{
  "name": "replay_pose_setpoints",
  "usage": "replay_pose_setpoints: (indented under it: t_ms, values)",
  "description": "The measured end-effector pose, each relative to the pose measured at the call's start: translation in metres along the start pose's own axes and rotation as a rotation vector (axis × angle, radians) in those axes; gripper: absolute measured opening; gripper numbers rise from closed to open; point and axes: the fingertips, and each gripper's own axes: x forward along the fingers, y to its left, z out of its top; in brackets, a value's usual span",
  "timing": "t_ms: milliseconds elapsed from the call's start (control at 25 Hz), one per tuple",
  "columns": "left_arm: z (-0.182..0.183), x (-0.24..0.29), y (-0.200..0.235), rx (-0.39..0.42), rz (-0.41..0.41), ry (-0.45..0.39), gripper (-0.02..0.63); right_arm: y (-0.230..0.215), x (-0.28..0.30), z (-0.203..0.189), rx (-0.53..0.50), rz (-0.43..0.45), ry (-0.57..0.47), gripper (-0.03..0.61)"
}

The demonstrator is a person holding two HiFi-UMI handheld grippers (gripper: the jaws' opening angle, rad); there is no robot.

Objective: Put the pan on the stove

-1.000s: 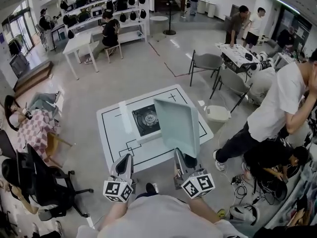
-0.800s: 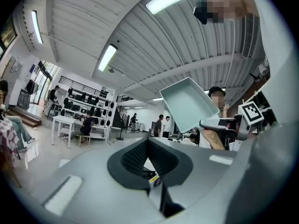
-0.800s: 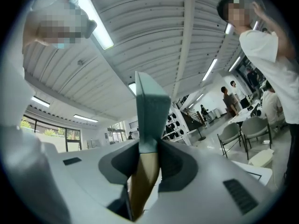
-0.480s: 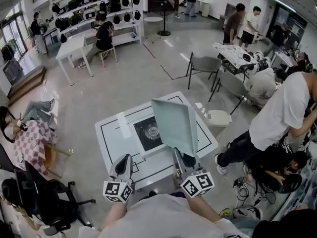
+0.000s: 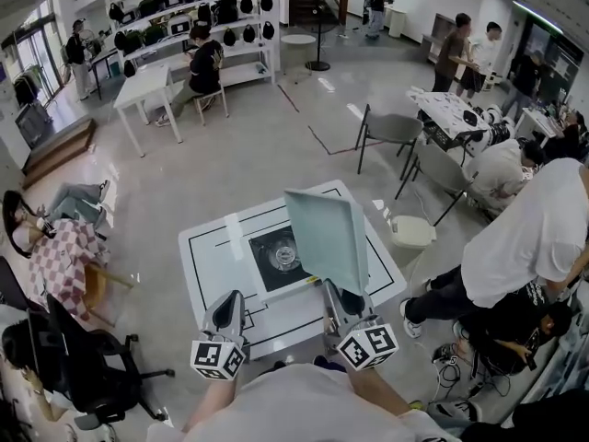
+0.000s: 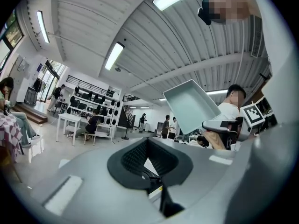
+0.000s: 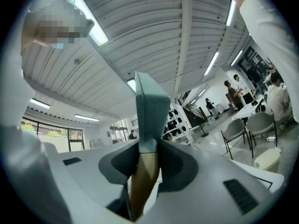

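Observation:
A square pale teal pan (image 5: 327,238) is held up on edge over the right side of the white table (image 5: 210,251). My right gripper (image 5: 339,290) is shut on its wooden handle (image 7: 145,176). In the right gripper view the pan (image 7: 150,108) rises edge-on straight out of the right gripper (image 7: 148,148). The single-burner stove (image 5: 279,254) sits at the table's middle, just left of the pan and partly hidden by it. My left gripper (image 5: 230,304) hangs near the table's front edge, shut and empty. The left gripper (image 6: 147,141) sees the pan (image 6: 191,106) up to its right.
Black lines mark the table top. A person in a white shirt (image 5: 529,247) stands close on the right. A small white bin (image 5: 411,233) and grey chairs (image 5: 391,132) stand beyond the table. A black office chair (image 5: 87,357) is at my left.
The pan stays upright in the right gripper and both grippers keep their pose. The head view has shifted slightly, and the person on the right has moved a little.

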Motion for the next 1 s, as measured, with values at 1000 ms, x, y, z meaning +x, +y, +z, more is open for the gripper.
replay_pose_setpoints:
  t_ms: [1000]
  values:
    - [-0.012, 0.031, 0.003, -0.01, 0.144, 0.016, 0.009, -0.057, 0.079, -0.093, 0.538, 0.23, 0.331, 0.121]
